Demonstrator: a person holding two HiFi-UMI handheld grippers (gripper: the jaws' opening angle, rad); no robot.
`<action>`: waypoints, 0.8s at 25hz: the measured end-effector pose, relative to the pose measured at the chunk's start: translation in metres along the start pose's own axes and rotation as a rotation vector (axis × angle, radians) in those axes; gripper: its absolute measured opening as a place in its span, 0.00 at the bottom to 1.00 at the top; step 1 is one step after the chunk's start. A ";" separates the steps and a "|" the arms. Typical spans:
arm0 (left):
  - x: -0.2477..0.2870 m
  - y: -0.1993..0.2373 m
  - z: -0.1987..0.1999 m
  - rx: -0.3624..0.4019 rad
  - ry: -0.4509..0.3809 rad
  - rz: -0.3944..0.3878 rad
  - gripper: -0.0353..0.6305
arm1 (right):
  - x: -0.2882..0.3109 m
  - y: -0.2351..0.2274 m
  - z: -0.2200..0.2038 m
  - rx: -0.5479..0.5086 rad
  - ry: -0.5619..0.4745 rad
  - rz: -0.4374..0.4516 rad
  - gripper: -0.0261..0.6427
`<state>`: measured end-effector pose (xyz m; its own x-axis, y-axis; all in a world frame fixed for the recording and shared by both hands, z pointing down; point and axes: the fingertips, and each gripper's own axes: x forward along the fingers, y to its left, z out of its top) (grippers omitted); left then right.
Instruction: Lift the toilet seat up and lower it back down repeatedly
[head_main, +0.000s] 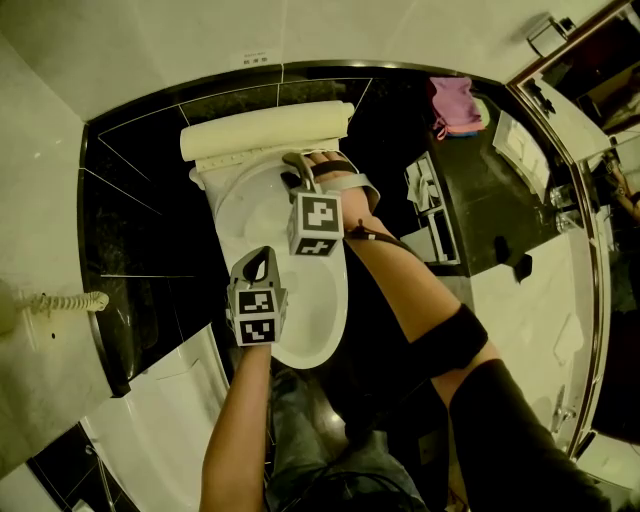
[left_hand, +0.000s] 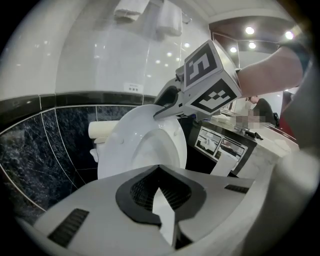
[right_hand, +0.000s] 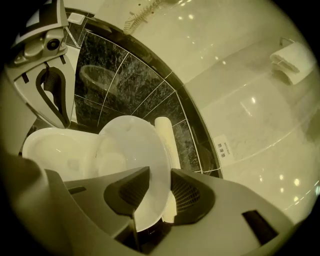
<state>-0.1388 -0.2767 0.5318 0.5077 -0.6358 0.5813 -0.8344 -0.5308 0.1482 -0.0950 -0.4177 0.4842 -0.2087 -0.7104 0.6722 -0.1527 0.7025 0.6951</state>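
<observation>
The toilet seat (right_hand: 131, 160) is raised off the bowl (head_main: 312, 312) and is seen tilted up toward the cream roll-shaped part (head_main: 265, 132) behind the toilet. Its upper edge is clamped by the jaws of the right gripper (right_hand: 160, 170): in the right gripper view the white rim is seen filling the gap between the two dark pads, with both pads laid against it. From the left gripper view, the right gripper (left_hand: 164, 102) is seen at the top rim of the raised seat (left_hand: 142, 150), with its marker cube above.

The left gripper (left_hand: 159, 170) is held above the left side of the bowl, apart from the seat. Its jaws are brought together at the tips, and nothing is held between them.

A band of dark marbled tiles (head_main: 130, 250) is seen behind the toilet. A pink cloth (head_main: 455, 105) is laid on the dark table to the right.
</observation>
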 end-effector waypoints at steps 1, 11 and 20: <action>-0.001 -0.002 -0.001 0.000 0.000 0.000 0.04 | -0.003 0.002 0.001 0.000 -0.002 -0.002 0.27; -0.019 -0.026 -0.028 -0.039 0.016 0.028 0.04 | -0.051 0.031 0.008 -0.011 -0.048 -0.026 0.24; -0.041 -0.056 -0.063 -0.064 0.030 0.073 0.04 | -0.107 0.085 0.014 -0.029 -0.110 -0.029 0.20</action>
<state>-0.1266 -0.1855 0.5503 0.4388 -0.6541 0.6161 -0.8816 -0.4461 0.1543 -0.0991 -0.2812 0.4675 -0.3092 -0.7202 0.6210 -0.1329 0.6794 0.7216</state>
